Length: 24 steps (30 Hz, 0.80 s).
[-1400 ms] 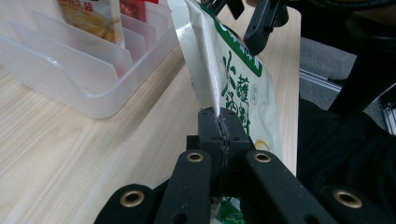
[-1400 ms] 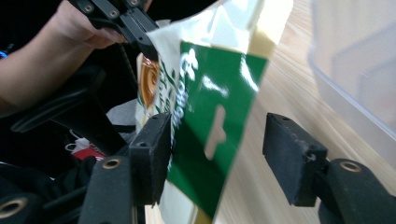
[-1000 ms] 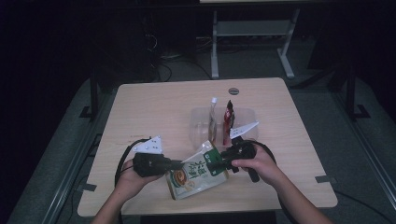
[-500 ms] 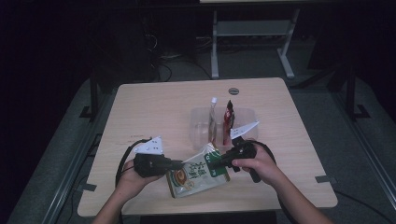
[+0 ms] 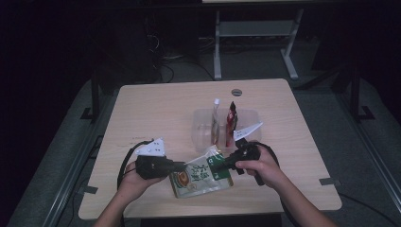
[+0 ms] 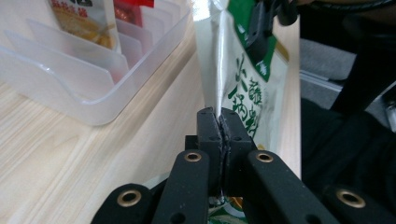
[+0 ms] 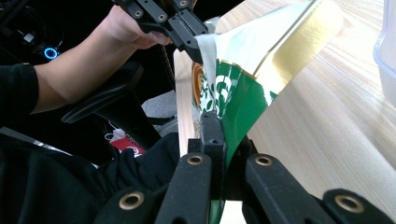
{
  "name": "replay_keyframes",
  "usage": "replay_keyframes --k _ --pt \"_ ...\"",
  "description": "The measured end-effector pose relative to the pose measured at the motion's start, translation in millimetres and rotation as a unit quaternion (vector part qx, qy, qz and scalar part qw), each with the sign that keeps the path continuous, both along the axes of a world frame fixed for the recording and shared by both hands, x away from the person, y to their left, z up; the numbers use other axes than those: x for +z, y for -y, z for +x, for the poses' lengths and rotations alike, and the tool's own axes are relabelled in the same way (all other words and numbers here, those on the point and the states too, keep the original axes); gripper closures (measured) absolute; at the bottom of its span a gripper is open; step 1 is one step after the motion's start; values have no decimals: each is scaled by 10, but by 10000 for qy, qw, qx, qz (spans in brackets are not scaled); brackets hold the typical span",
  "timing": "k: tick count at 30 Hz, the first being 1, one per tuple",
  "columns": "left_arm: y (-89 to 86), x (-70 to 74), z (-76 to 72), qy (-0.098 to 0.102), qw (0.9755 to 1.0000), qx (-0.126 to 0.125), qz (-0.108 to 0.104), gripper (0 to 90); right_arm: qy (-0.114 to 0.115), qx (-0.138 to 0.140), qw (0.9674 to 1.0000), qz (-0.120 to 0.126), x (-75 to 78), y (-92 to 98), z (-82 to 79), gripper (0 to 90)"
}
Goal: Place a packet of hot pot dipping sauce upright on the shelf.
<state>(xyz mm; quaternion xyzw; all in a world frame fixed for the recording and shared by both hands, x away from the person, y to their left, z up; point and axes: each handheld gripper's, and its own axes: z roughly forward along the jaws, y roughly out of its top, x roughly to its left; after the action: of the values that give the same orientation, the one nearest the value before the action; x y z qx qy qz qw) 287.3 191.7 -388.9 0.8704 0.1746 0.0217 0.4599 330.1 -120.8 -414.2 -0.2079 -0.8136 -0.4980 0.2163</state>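
Note:
A green and white food pouch (image 5: 201, 177) is held just above the table's near edge between both grippers. My left gripper (image 5: 183, 166) pinches its left edge; in the left gripper view the gripper (image 6: 220, 116) is shut on the pouch (image 6: 243, 88), its jaws having just eased a trace while still pressing the film. My right gripper (image 5: 218, 166) grips the pouch's right side; in the right gripper view its jaws (image 7: 222, 123) have just been closing and now clamp the pouch (image 7: 243, 88). The left gripper (image 7: 191, 39) holds the far corner there.
A clear plastic divider tray (image 5: 253, 116) stands behind the pouch, with a white sachet (image 5: 215, 120) and a red sachet (image 5: 231, 118) upright in its slots. The tray (image 6: 93, 93) lies close on the left in the left gripper view. A round grommet (image 5: 236, 91) sits near the table's far edge.
The right gripper's jaws have closed onto the pouch's right side. Both hands and the pouch have stayed where they were.

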Motion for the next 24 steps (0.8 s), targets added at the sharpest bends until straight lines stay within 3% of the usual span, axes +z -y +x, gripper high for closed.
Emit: replay_keyframes --k 5,15,24 --pt "47 -57 -1 67 9999 85 133 844 2 61 10000 -27 -3 9 -11 900" --pt "-51 -73 45 49 9988 492 -3 563 10 51 9999 148 41 46 -5 900" --pt "-152 -87 79 -19 9976 686 -70 518 95 53 9986 526 205 44 -14 900"
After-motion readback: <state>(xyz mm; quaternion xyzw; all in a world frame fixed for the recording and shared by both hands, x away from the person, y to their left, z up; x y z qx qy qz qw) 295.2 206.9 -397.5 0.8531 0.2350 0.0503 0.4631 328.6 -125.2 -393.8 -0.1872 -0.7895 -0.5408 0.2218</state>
